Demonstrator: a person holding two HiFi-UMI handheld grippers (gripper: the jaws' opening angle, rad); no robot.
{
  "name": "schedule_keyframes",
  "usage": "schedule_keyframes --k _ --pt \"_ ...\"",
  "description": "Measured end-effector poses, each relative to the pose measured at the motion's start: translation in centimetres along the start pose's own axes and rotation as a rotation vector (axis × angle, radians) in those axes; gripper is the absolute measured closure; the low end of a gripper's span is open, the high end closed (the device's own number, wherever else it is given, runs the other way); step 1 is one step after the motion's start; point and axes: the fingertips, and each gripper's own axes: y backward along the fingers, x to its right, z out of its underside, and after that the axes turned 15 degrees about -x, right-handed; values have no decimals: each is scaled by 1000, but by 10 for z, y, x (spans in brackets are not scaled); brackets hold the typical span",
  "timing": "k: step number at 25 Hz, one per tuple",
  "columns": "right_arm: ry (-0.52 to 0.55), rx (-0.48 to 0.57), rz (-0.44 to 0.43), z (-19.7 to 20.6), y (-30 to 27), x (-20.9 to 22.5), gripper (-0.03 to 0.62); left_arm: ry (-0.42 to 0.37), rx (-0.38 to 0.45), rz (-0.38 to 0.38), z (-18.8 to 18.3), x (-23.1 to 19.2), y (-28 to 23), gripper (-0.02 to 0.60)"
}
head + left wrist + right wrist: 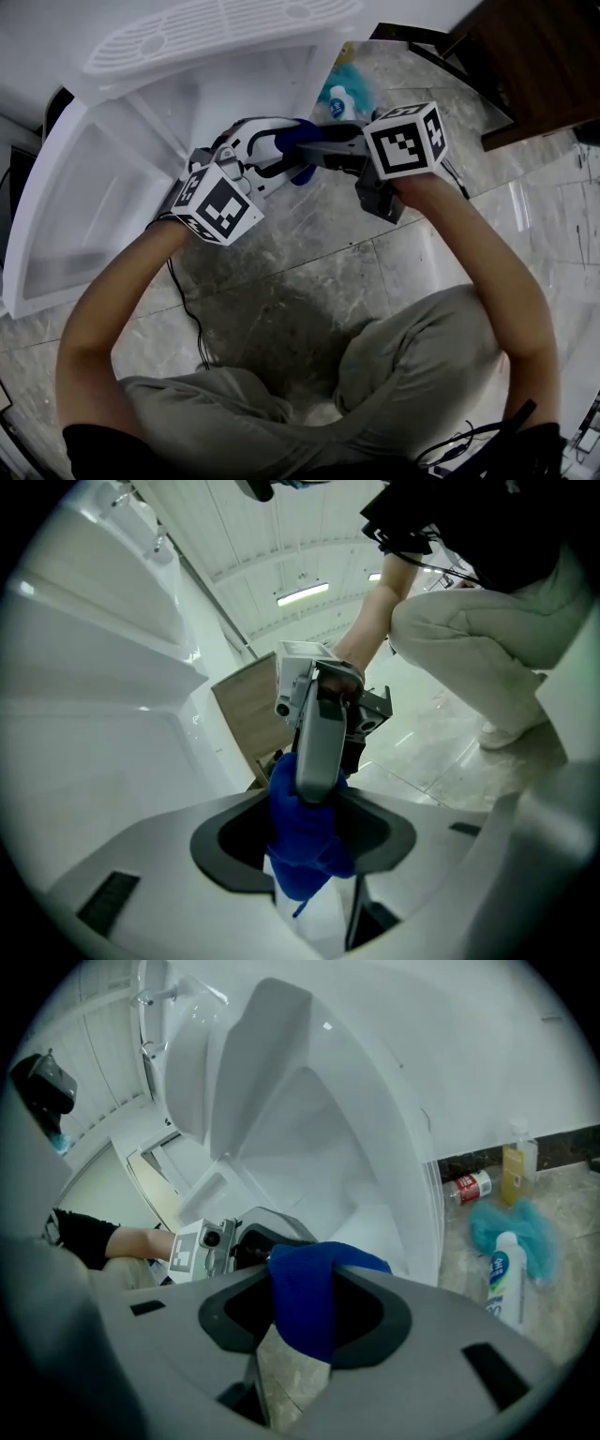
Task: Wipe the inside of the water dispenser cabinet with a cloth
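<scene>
The blue cloth point(302, 134) sits between both grippers, above the floor by the right edge of the open white cabinet point(103, 178). The right gripper point(323, 155) is clenched on the cloth. The left gripper point(277, 150) is released, its jaws spread wide around the cloth.

Quick tally: two grippers, left gripper point(305, 855) and right gripper point(305, 1326). One blue cloth point(309, 1279), one white cabinet point(94, 206). Three bottles on the floor to its right: white bottle point(504, 1283), yellow bottle point(518, 1168), red bottle point(466, 1187) lying down. One teal fluffy thing point(525, 1227), one wooden unit point(534, 66) far right.
</scene>
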Motion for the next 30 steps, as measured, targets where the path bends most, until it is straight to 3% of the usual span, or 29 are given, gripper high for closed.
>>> schedule_keyframes --k 7,8,10,15,21,27,30 --pt "7 -49 228 2 16 47 468 116 -72 18 37 -5 12 399" --pt "42 -47 264 -3 13 48 468 128 -81 17 40 -4 16 408" --pt "140 -54 326 -13 1 47 468 151 -90 12 45 -4 28 567" --pt "367 -71 378 -35 -47 27 467 236 -135 11 62 -8 55 574" --pt "516 -53 436 -64 -93 28 467 309 -186 21 87 5 84 575" --pt "784 -159 536 -87 -148 48 467 391 -212 27 107 12 108 574" --pt "795 -158 552 -96 -168 57 467 442 -226 -3 114 9 120 575"
